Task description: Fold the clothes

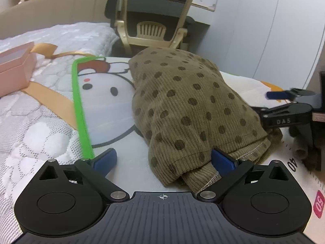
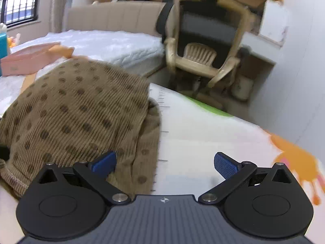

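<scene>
A brown corduroy garment with dark polka dots (image 1: 182, 101) lies bunched in a folded heap on a white cartoon-printed mat (image 1: 105, 105). My left gripper (image 1: 164, 160) is open at the heap's near edge; its right finger touches the stitched hem, its left finger hangs over bare mat. The right gripper (image 1: 284, 105) shows at the far right of the left wrist view, at the garment's right side. In the right wrist view the same garment (image 2: 77, 109) fills the left half, and my right gripper (image 2: 165, 162) is open, its left finger over the cloth, its right finger over the mat (image 2: 203, 134).
The mat has a green border (image 1: 80, 111) and ruler marks (image 1: 292, 162), and lies on a white quilted bed (image 1: 30, 138). A pink box (image 1: 14, 67) sits at the left on the bed. A beige office chair (image 1: 150, 18) stands beyond the bed's edge, beside white cabinets.
</scene>
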{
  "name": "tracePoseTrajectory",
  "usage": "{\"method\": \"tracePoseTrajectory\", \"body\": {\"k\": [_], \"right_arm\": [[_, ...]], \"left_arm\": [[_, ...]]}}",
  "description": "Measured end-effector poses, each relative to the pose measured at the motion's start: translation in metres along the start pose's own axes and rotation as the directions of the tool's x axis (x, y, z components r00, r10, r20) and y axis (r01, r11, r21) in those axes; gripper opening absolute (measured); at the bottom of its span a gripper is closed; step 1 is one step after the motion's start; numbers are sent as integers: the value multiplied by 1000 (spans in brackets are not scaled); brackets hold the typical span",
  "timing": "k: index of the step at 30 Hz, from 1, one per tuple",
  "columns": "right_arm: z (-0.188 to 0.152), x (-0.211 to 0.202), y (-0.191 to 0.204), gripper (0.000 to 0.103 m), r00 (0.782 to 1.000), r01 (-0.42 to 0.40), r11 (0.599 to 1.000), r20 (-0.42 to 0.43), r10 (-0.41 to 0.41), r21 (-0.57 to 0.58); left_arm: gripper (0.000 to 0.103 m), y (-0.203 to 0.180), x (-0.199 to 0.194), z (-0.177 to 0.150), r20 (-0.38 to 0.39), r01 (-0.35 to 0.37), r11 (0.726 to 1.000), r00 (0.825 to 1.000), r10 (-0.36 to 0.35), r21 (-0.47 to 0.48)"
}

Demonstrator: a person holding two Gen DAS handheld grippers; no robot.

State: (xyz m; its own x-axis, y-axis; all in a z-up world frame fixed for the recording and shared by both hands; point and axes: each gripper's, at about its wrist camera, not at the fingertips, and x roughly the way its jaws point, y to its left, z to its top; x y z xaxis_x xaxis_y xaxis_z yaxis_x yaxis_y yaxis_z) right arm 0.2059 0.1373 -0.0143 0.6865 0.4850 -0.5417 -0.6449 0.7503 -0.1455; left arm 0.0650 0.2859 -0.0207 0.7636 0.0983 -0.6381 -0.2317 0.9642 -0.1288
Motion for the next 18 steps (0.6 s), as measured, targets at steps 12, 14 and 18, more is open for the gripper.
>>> {"method": "tracePoseTrajectory", "body": {"k": [12,14,18], "right_arm": [[-10,-34,6,103,963,91,991,246,-112,98],[-15,-44,6,103,960,97,986,248,-130,139],[-26,-64,11,103,969,52,986,231,-89,161]], "left_arm": [[102,-63,-26,-37,57,41,998,997,-44,51],[102,-68,-28,-42,23,-9,998,1000,8,57],[102,-86,-50,-64,14,-47,995,999,46,83]]}}
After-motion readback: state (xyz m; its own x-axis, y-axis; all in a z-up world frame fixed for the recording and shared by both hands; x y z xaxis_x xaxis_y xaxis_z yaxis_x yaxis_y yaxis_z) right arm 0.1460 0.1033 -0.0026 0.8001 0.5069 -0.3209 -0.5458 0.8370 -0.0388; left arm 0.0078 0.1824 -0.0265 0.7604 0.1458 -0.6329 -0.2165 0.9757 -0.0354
